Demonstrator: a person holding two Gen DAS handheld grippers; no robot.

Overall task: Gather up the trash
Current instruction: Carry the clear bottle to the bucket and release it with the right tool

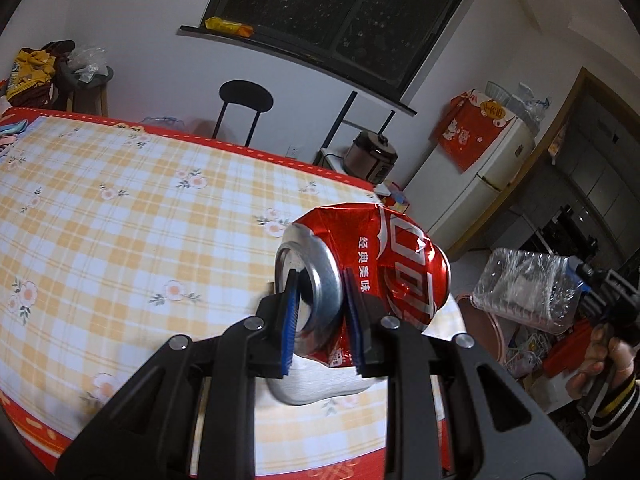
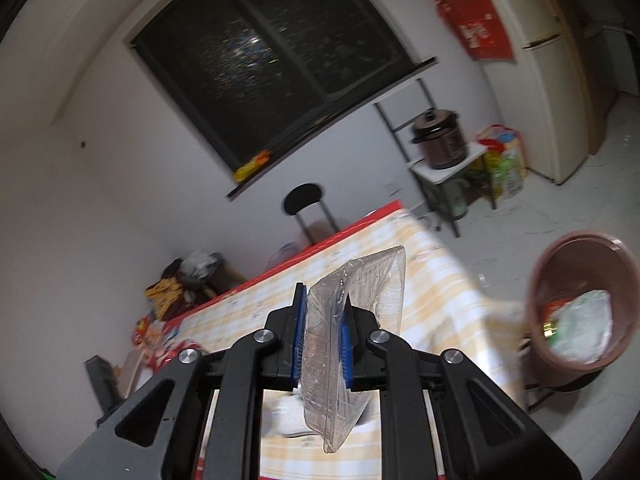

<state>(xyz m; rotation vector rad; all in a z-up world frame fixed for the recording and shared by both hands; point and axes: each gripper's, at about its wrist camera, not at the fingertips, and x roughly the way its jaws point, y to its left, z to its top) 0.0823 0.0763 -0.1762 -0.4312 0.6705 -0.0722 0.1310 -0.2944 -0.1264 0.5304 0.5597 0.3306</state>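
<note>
In the left wrist view, the left gripper (image 1: 320, 312) has its jaws closed narrowly on a crushed red soda can (image 1: 368, 276). One blue pad reaches into the can's open silver top while the other presses the dented red wall from outside, so the rim is pinched between them. The can lies on its side, mouth toward the camera and body pointing away, and it appears raised above the tabletop (image 1: 120, 220), whose yellow checked cloth with a red border spreads out below and to the left. Off to the right, past the table edge, the person's right hand (image 1: 600, 364) holds the other tool, with a clear plastic container (image 1: 528, 292) at its tip and a brown bin rim just visible beneath it.

In the right wrist view, the right gripper (image 2: 324, 320) has its jaws clamped on that clear plastic container (image 2: 352, 328). The flattened tray stands on edge between the blue pads, running from below them up and away past the fingertips. Under it lies the same checked tabletop (image 2: 432, 296), somewhat blurred. To the right, on the pale floor, stands a brown trash bin (image 2: 540, 320), open and tipped toward the camera, with crumpled white material and other scraps inside.

Farther back are a black chair (image 2: 306, 204), a dark cooker (image 2: 440, 140) on a small stand, a cream refrigerator (image 2: 532, 72) and a dark window (image 2: 272, 56).
</note>
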